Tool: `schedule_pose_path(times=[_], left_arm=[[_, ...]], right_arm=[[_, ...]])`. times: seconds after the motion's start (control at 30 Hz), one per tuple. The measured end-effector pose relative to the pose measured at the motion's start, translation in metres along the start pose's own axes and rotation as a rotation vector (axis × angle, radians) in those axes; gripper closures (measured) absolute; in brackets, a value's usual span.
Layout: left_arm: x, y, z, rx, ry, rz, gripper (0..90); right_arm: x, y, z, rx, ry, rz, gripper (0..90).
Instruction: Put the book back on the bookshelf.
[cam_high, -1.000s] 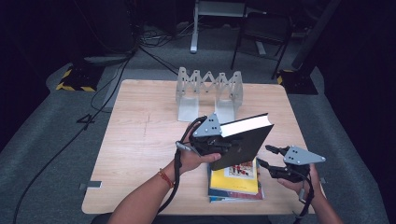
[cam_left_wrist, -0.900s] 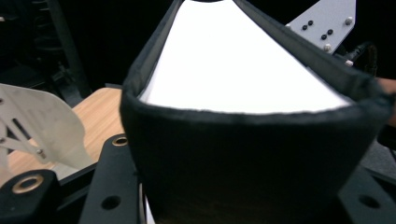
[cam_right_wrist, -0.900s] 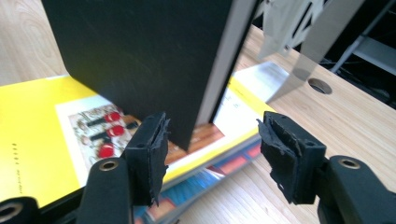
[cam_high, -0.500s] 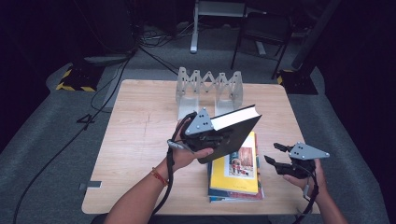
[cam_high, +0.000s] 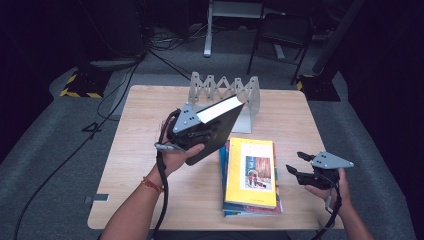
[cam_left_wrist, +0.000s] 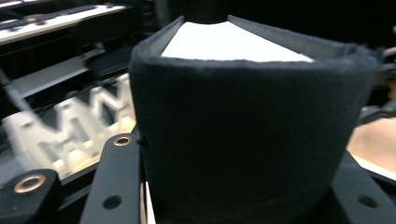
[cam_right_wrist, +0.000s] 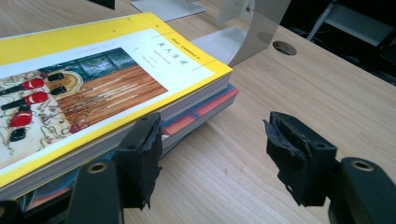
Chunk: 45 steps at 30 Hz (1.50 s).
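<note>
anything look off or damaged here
Yes, small things. The foam on the right gripper fingers is ragged and torn at the edges. The stack of books is uneven, with lower books jutting past the yellow book on top. The black book is held tilted in the left gripper.

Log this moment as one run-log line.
left tongs: shut on black book, lifted | right tongs: open, nothing between, jaws just opening | yellow book: atop stack | rack: behind

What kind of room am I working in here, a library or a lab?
Most likely a lab or recording studio, not a library: the lone wooden table sits on grey carpet amid loose floor cables, hazard-striped tape marks the floor, and bare metal stand legs rise in the dark background.
</note>
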<state>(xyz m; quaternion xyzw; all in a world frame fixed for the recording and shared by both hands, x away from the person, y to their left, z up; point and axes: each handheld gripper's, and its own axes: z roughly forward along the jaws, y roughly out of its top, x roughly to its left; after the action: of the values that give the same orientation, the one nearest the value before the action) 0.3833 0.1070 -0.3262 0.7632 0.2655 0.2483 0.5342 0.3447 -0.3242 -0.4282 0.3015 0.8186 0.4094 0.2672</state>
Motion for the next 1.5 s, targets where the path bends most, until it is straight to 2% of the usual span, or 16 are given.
schedule_pose_path(times=[0.2, 0.27, 0.3, 0.33, 0.4, 0.5, 0.73, 0.8, 0.97, 1.17, 1.33, 1.5], left_arm=[[0.023, -0.008, -0.003, 0.021, 0.091, -0.043, 52.5], [0.035, -0.011, -0.001, 0.033, 0.112, -0.084, 52.5], [0.035, -0.011, -0.001, 0.033, 0.112, -0.084, 52.4], [0.041, -0.011, 0.002, 0.041, 0.130, -0.105, 52.4], [0.051, -0.010, 0.007, 0.050, 0.172, -0.114, 52.5], [0.057, -0.008, 0.011, 0.048, 0.191, -0.116, 52.5], [0.065, -0.003, 0.029, 0.070, 0.232, -0.128, 52.4], [0.068, -0.002, 0.036, 0.070, 0.242, -0.148, 52.5], [0.074, 0.001, 0.047, 0.075, 0.263, -0.164, 52.5], [0.081, 0.004, 0.060, 0.079, 0.310, -0.182, 52.4], [0.087, 0.007, 0.071, 0.071, 0.342, -0.228, 52.4], [0.084, 0.008, 0.084, 0.085, 0.372, -0.201, 52.2]], right_arm=[[-0.002, -0.004, 0.005, 0.021, -0.021, 0.014, 31.7], [-0.002, -0.005, 0.007, 0.032, -0.026, 0.015, 30.7], [-0.002, -0.005, 0.007, 0.032, -0.026, 0.015, 30.7], [-0.002, -0.005, 0.008, 0.033, -0.027, 0.014, 30.3], [-0.002, -0.006, 0.011, 0.040, -0.032, 0.020, 29.5], [-0.002, -0.007, 0.013, 0.047, -0.028, 0.018, 29.3], [-0.001, -0.008, 0.016, 0.060, -0.021, 0.013, 29.5], [0.000, -0.008, 0.016, 0.059, -0.020, 0.012, 29.6], [0.000, -0.008, 0.016, 0.057, -0.015, 0.011, 29.9], [0.000, -0.009, 0.017, 0.060, -0.014, 0.011, 30.2], [0.002, -0.009, 0.018, 0.065, -0.007, 0.005, 30.4], [0.002, -0.009, 0.019, 0.068, -0.005, -0.003, 30.6]])
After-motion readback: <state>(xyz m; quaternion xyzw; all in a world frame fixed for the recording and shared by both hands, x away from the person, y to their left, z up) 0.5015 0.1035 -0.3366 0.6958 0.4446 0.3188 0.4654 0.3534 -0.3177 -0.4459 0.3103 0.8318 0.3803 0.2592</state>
